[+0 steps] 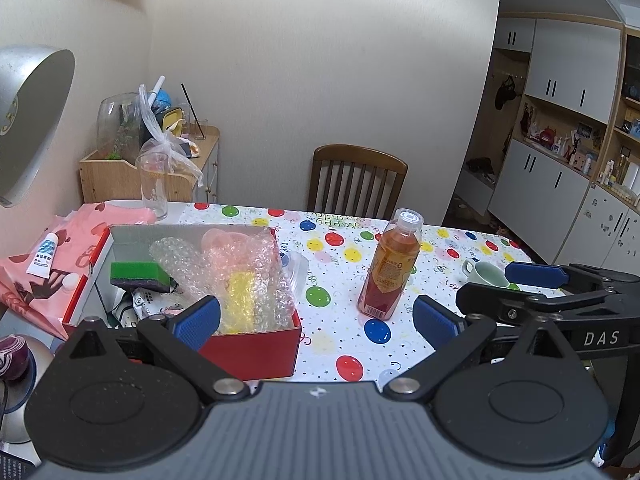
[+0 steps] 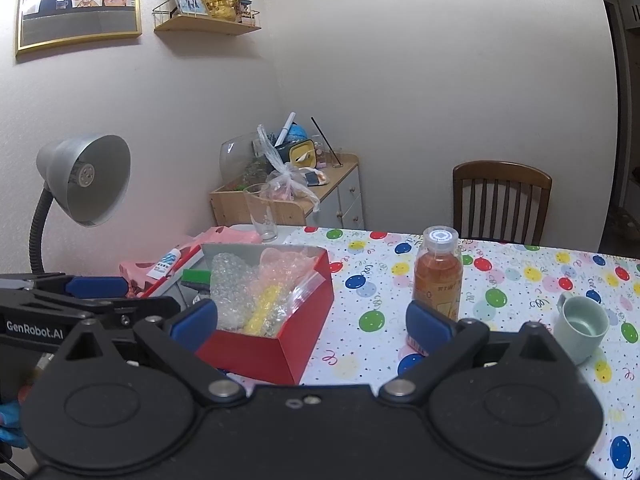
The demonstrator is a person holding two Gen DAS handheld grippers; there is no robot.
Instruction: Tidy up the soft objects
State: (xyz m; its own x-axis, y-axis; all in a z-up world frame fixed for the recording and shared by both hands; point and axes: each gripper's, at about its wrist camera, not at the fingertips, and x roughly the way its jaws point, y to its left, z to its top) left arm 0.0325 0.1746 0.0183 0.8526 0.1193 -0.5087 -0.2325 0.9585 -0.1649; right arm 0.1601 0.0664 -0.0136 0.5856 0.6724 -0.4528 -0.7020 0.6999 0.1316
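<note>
One red box (image 1: 256, 344) sits at centre left on the counter (image 1: 340, 272), holding bubble wrap (image 1: 256, 276), one green sponge (image 1: 138, 276) and a zip bag (image 2: 308, 292). One bottle (image 1: 390, 268) and one mug (image 1: 486, 274) stand right. Left gripper (image 1: 316, 320) and right gripper (image 2: 312, 320) both gape wide, empty.

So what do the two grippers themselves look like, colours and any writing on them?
Both are matte black plastic with round pivot discs, silver screws and blue ribbed pads. The left gripper has a grey ribbed body; its side reads GenRobot.AI in the right wrist view. The right gripper is all black, with DAS printed in white.
</note>
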